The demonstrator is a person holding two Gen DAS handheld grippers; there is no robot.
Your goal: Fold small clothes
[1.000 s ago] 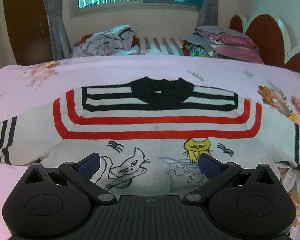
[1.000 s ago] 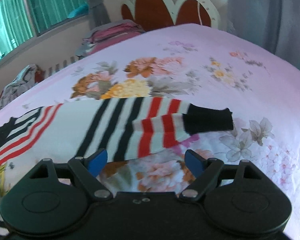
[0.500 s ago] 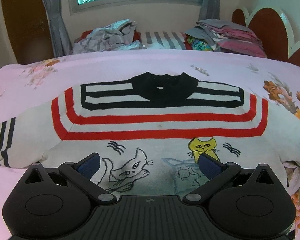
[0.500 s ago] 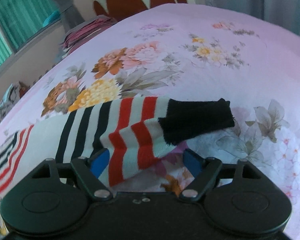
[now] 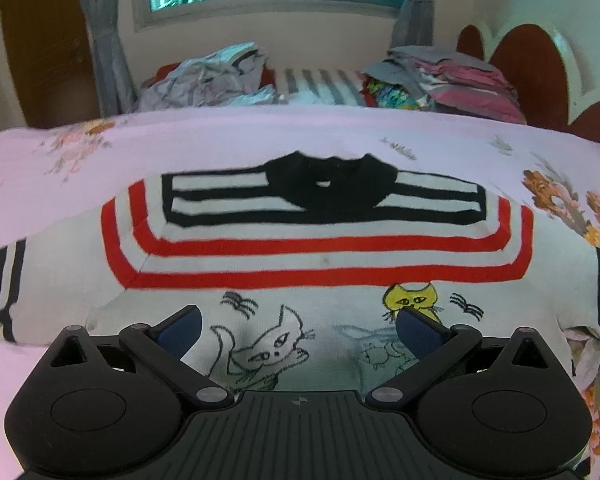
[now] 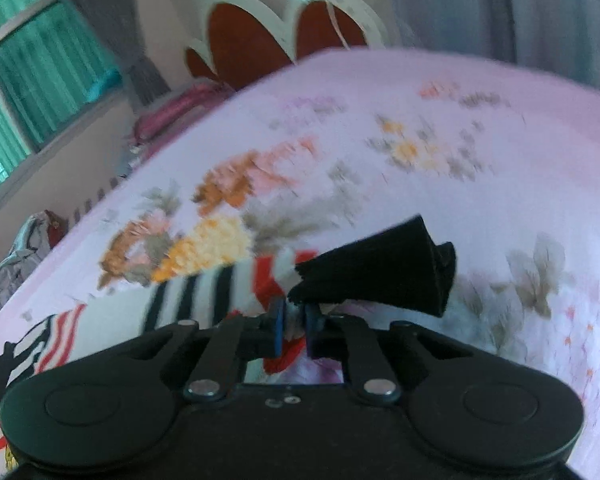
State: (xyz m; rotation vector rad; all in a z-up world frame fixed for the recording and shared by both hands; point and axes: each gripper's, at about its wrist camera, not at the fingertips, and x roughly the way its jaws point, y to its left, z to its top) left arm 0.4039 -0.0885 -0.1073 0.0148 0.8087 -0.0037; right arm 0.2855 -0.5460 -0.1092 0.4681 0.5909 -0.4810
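On the pink flowered bedsheet (image 5: pixel 260 132), I have the small white knitted sweater with red and black stripes and drawn cats (image 5: pixel 312 256) lying flat and face up across the middle of the left wrist view, its black collar (image 5: pixel 328 184) toward the top of the frame. My left tongs (image 5: pixel 298 326) hang open over its lower hem at the bottom centre, blue pads spread wide to either side of the white cat, gripping nothing; that view has hardly altered in the last second.

The change is on the other side. In the right wrist view, my right tongs (image 6: pixel 294 322) have just been closing and now pinch the sweater's striped right sleeve (image 6: pixel 236 288) between the blue pads at lower centre, just behind its black cuff (image 6: pixel 380 272). A second ago those jaws stood apart with the sleeve lying flat beyond them; now the cuff is bunched and lifted, sticking up and to the right of the pads. The blur suggests the hand is in motion.

I read this as the start of the first fold: with the sleeve secured, it can be carried inward over the chest. The loose heap of unfolded clothes (image 5: pixel 204 76) and the folded stack of pink and grey garments (image 5: pixel 452 80) wait at the far edge of the bed, upper left and upper right of the left wrist frame.
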